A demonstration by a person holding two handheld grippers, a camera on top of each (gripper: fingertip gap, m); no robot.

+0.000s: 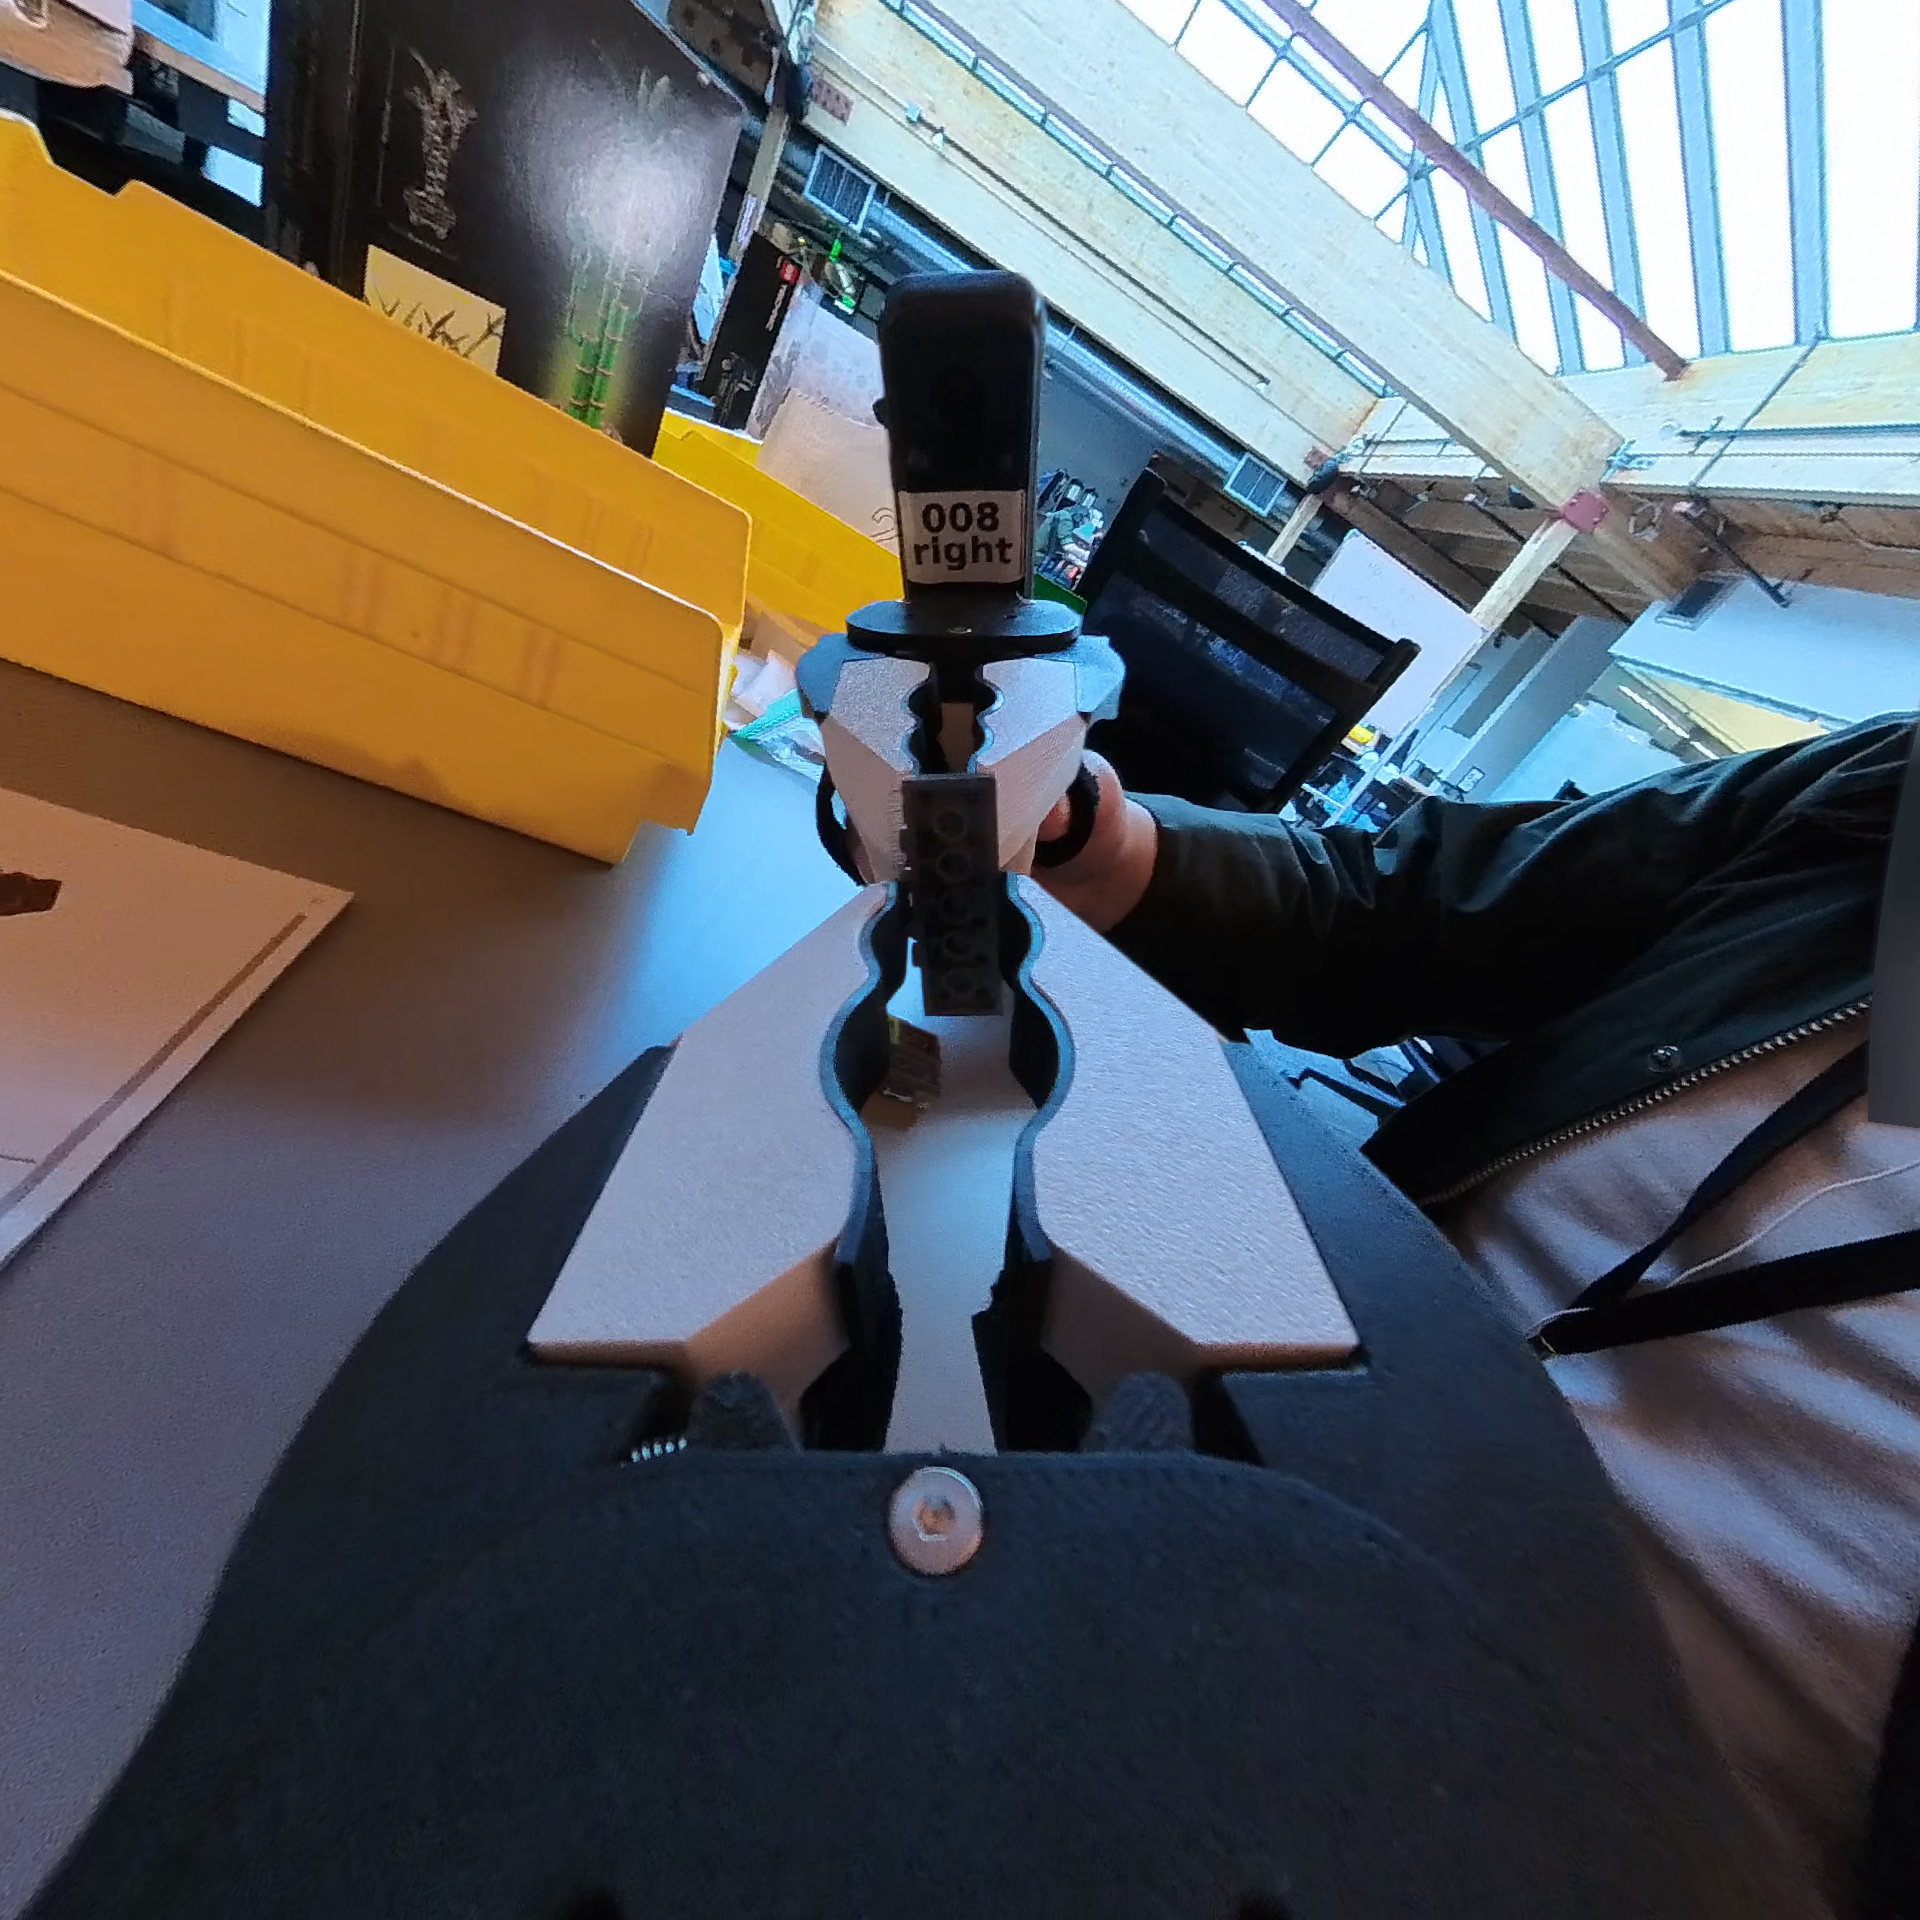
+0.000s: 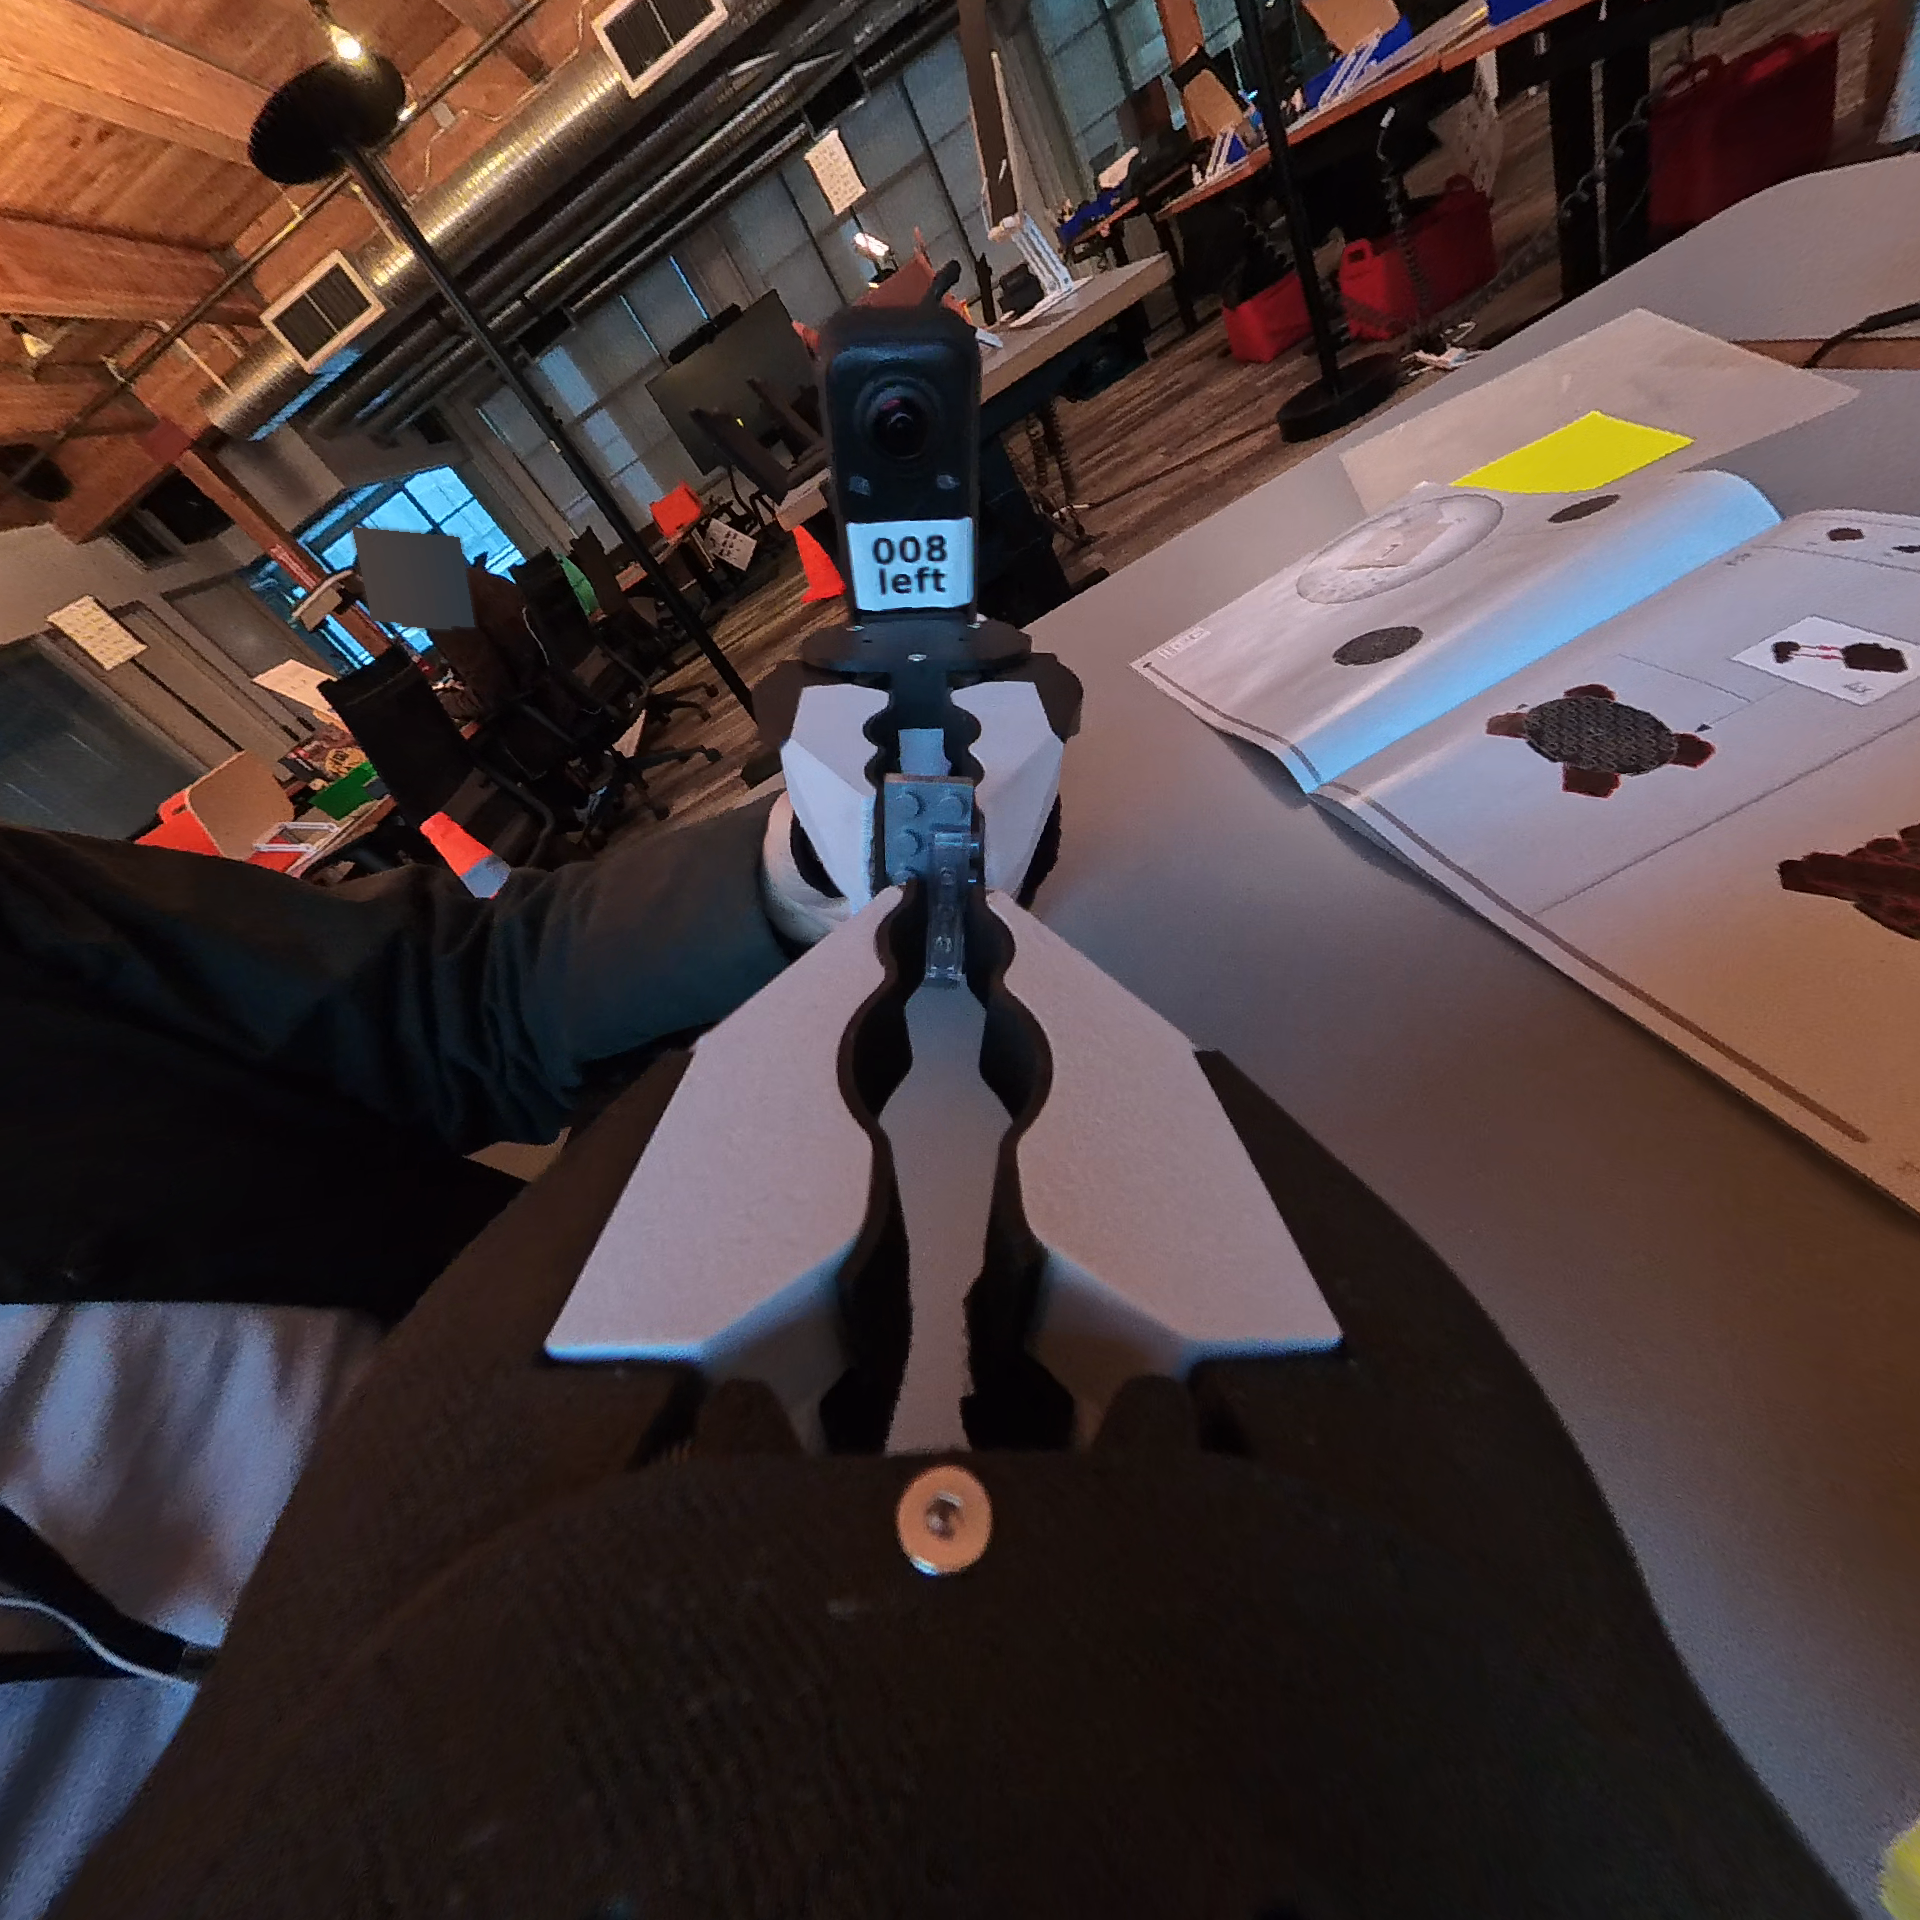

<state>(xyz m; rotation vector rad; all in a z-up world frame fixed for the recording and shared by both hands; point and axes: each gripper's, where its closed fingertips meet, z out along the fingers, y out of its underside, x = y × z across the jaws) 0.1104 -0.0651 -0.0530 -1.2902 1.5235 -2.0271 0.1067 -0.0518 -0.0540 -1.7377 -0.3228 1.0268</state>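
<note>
The left gripper (image 1: 948,940) is clenched on a dark grey brick (image 1: 954,906). Facing it tip to tip above the grey table (image 1: 436,1039), the right gripper (image 2: 940,935) pinches a small clear piece (image 2: 945,914) that touches the brick's studded face. Both grips look shallow. A skewed push could twist the clear piece loose, dropping it beside the open booklet (image 2: 1558,748) on the table.

My left claw (image 1: 951,935) has white fingers edged in black, and the brick (image 1: 951,894) between them is dark grey with round studs. My right claw (image 2: 940,935) is the same white and black, around a clear piece (image 2: 945,914). The bench (image 1: 436,1039) is plain grey, the bins (image 1: 343,582) yellow.
</note>
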